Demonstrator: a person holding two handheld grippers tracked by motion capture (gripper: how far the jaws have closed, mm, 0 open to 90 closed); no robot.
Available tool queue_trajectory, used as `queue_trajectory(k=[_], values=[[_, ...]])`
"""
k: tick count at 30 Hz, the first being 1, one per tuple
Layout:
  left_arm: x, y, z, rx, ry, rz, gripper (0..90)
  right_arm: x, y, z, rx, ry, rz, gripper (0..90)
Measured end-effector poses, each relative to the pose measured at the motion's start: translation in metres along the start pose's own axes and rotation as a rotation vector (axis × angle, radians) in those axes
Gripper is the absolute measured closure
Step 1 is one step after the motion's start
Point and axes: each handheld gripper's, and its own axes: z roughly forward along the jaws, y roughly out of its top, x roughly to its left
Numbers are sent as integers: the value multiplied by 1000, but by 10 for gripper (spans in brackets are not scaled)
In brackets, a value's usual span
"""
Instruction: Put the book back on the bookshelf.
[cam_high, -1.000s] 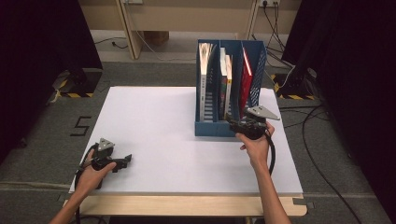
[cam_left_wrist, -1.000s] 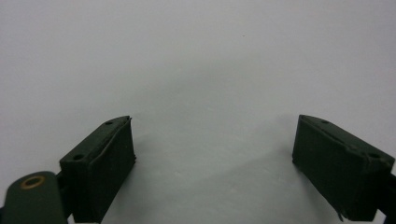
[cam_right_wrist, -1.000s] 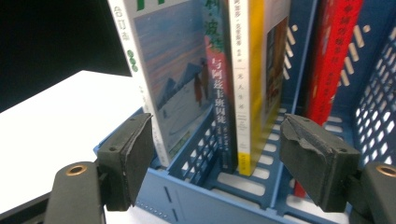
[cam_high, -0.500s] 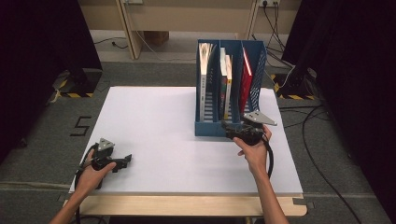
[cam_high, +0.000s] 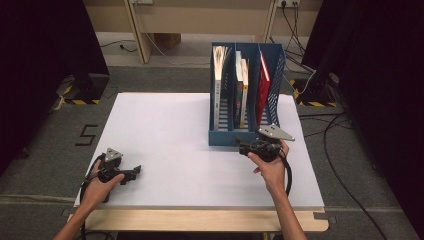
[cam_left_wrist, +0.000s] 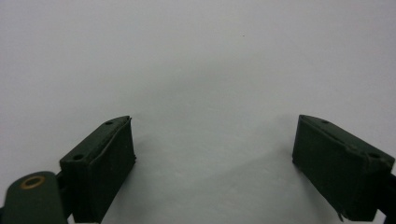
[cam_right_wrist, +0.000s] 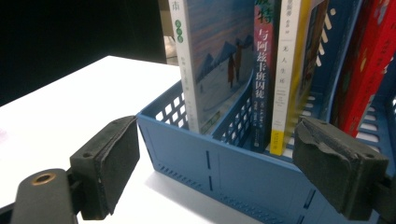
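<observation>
High view shows a blue plastic file rack (cam_high: 246, 135) standing at about one o'clock on the matte white tabletop (cam_high: 165, 135), its walls slotted and its right side a lattice of small holes. Three compartments hold upright books: a thick pale-paged book (cam_high: 219, 85) in the left one, two slimmer books (cam_high: 241, 92) in the middle, and a glossy red book (cam_high: 263, 90) leaning in the right. The right tongs (cam_high: 241, 147) sit just in front of the rack's low front wall, at five o'clock from the red book, capped by a grey three-cornered plate and trailing a black cable. Their jaws have just been opening and now stand wide with nothing between the pads.

Right gripper view shows those rough, worn black foam pads (cam_right_wrist: 111, 163) framing the rack's front wall (cam_right_wrist: 224, 172); the book tops are cut off by the frame edge, and the small print on the spines is hard to read.

The left tongs (cam_high: 134, 172) rest at seven o'clock near the tabletop's front edge, well apart from the rack. Left gripper view shows their blocky dark pads (cam_left_wrist: 105, 163) parted over bare white surface, gripping nothing.
</observation>
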Motion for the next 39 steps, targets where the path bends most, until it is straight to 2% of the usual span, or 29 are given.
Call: queue_trajectory(k=[5,9,12,19,25,39], values=[[0,0,0,1,-1,0,118,6,-4,1,13,18,-14,159],[0,0,0,1,0,0,118,12,-7,2,16,44,-5,159],[0,0,0,1,0,0,118,17,-11,4,37,56,-18,159],[0,0,0,-1,-1,0,118,20,-17,2,52,56,-21,160],[0,0,0,-1,-1,0,118,24,-20,2,54,85,-14,160],[0,0,0,-1,-1,0,118,29,-29,-1,73,91,-19,161]])
